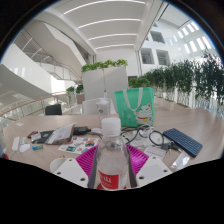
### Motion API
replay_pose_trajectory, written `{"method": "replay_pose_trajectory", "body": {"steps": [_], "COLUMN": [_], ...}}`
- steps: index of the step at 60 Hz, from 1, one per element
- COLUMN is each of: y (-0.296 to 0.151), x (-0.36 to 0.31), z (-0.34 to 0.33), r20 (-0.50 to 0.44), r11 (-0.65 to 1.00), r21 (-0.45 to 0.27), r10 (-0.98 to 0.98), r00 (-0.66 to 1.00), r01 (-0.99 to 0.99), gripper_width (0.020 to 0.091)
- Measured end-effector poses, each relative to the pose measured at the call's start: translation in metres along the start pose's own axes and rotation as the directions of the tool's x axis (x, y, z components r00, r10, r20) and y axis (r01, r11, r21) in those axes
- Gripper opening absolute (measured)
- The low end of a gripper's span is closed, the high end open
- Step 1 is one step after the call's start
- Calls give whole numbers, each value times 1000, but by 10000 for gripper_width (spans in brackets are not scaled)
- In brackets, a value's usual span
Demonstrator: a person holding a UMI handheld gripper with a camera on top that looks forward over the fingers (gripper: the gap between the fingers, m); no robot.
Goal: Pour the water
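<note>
In the gripper view, the hand-held gripper [112, 168] reaches forward over a cluttered tabletop [160, 122] with its two white fingers set narrowly about a clear plastic water bottle [111, 160]. The bottle stands upright between the magenta pads [87, 158], which lie against its left and right sides, so the fingers appear to be clamped on it. It has a white screw cap [111, 125] on top and a red label [110, 181] round its lower body. Beyond the bottle, toward the far edge of the tabletop, stands a green carrier bag [135, 105] with a pale print on its face. To the right of the bottle lies a dark flat keyboard-like object [183, 141], and a black cable [150, 135] loops across the surface between it and the bag. To the left sit a dark tablet or folder [57, 134] and several small mixed items too small to tell apart. Behind the tabletop rises a white planter box with green plants [105, 72], and further greenery lines the right side of a bright, high atrium with curved white balconies.
</note>
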State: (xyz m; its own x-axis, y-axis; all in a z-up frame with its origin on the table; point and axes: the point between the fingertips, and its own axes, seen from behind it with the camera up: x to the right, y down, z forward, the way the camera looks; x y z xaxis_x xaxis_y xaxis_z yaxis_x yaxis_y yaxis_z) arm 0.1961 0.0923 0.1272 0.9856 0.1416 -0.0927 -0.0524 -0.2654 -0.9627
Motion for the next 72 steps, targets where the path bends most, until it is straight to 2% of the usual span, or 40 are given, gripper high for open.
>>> {"method": "replay_pose_trajectory", "body": {"steps": [3,4,7,12,14,24,31,34,39,41,50,60,66,72], "y": [-3,11,17,47,41,46,50,54,62,60,56,21,-5,-24], "x": [-8,-11,-16,-17,-24,-25,-24,-24,-17,-16,-16,-36,-54,-80], "z": [8,7,11,19,16,15,10,3,-13,-23,-85,-175,-223,-265], "r20": [43,46,83,94,110,138,138,148,129,120,82,-19,-86,-96], "r11": [1000,999,999,998,998,996,996,993,988,988,976,975,980,987], "r21": [-1,-2,-9,-63,-44,-38,-59,-92,-143,-150,-210,-207,-179,-146], "r10": [20,32,39,-8,-31,-74,-63,-59,-38,-23,-33,-90,-99,-77], "r00": [999,998,996,995,993,988,988,987,991,992,996,996,991,992], "r01": [-20,-32,-38,14,36,80,71,73,57,41,50,84,82,63], "gripper_width": [485,484,488,490,492,493,538,576,777,820,826,825,823,815]}}
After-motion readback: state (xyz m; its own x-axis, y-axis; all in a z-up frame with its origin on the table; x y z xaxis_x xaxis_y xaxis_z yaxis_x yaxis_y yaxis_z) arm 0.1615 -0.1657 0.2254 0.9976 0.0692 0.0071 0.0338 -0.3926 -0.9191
